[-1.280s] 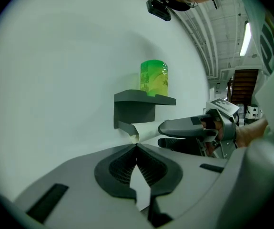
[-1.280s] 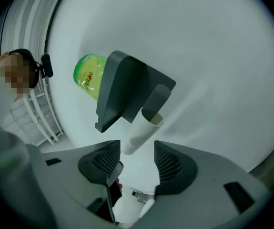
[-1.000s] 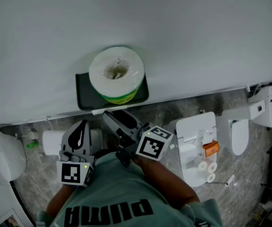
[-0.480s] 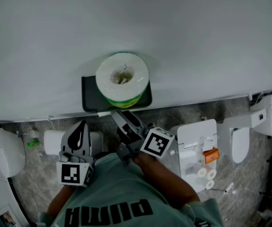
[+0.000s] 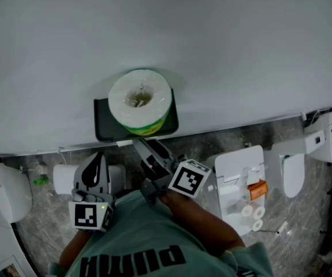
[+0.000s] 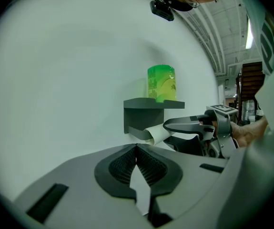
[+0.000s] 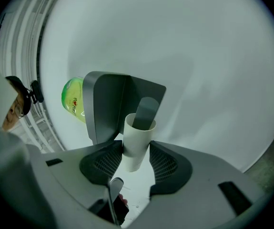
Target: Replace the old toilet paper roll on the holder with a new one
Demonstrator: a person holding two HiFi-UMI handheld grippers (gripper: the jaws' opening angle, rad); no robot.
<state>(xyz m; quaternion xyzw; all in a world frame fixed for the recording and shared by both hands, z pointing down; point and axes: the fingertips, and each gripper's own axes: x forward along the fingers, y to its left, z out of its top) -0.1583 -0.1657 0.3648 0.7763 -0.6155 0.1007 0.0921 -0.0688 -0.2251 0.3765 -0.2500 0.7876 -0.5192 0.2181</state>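
A new toilet paper roll [image 5: 138,100] in green wrap [image 6: 161,83] stands upright on the dark shelf [image 5: 102,126] of the wall holder [image 7: 106,106]. Under the shelf, an empty cardboard tube [image 7: 137,142] sits on the grey holder arm [image 7: 145,111]. My right gripper [image 5: 145,152] reaches level under the shelf. Its jaws are closing, and the pads [image 7: 163,163] touch both sides of the tube. The left gripper view shows the tube [image 6: 158,133] between the right gripper's fingers [image 6: 189,124]. My left gripper [image 5: 96,163] hangs back to the left of the holder, shut [image 6: 137,148] and empty.
The plain white wall [image 5: 212,51] fills the upper part of the head view. On the marbled floor [image 5: 200,140] below stand a white toilet [image 5: 243,178], a second white fixture [image 5: 321,137] at the right and a white roll-like cylinder [image 5: 63,178] at the left.
The right gripper has crept a little closer under the shelf, around the tube. The left gripper has stayed put. The head view itself has shifted slightly.
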